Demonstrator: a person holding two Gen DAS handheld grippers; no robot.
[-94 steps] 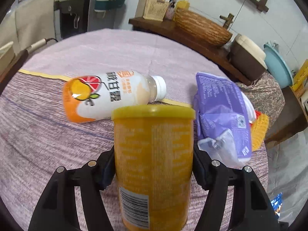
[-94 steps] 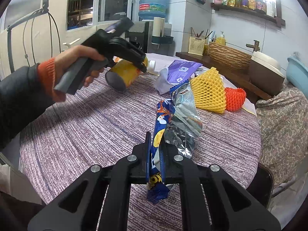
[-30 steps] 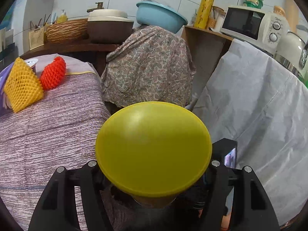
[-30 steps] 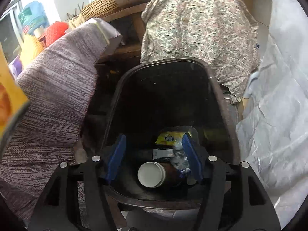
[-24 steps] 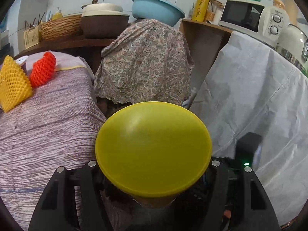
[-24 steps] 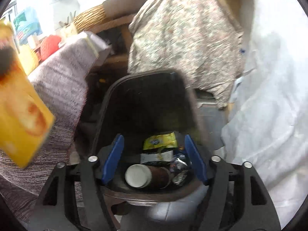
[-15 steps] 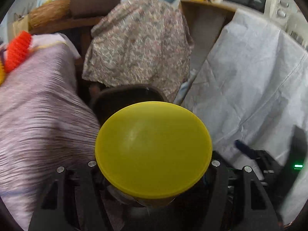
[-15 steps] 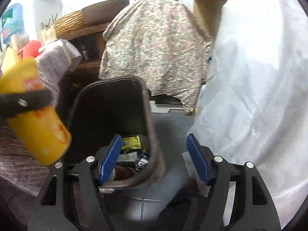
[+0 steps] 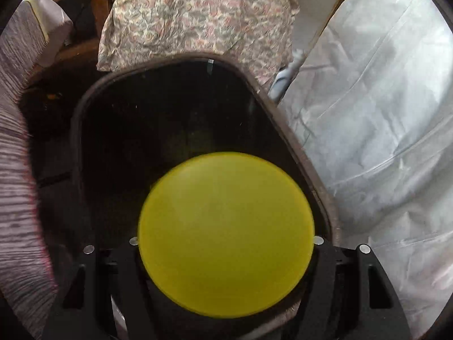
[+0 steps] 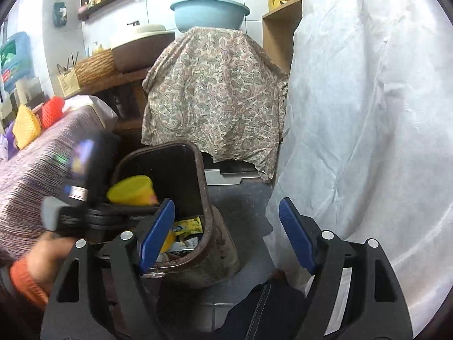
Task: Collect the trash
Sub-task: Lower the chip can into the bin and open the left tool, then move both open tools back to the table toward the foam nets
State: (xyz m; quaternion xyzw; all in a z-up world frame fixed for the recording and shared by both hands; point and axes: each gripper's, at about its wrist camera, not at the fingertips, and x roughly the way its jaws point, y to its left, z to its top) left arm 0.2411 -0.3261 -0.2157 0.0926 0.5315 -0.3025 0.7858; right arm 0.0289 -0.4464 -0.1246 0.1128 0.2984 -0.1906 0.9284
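My left gripper (image 9: 226, 240) is shut on a yellow can (image 9: 226, 232), whose round yellow lid fills the low middle of the left wrist view. The can hangs over the mouth of a dark brown trash bin (image 9: 158, 130). From the right wrist view the can (image 10: 131, 189) and the left gripper (image 10: 124, 212) sit just above the bin (image 10: 203, 192), which holds several wrappers (image 10: 187, 226). My right gripper (image 10: 226, 235) is beside the bin, above the floor, its blue-padded jaws opening with nothing between them.
The striped tablecloth's edge (image 10: 34, 170) hangs left of the bin, with yellow and red foam nets (image 10: 25, 127) on top. A paisley cloth (image 10: 209, 99) covers furniture behind the bin. White sheeting (image 10: 368, 127) drapes the right side. A person's hand (image 10: 48, 257) and knee (image 10: 260, 308) are near.
The left gripper has dropped and tipped down, bringing the yellow can from above the table edge to over the bin. The right gripper rose, drew back from the bin and spread wider.
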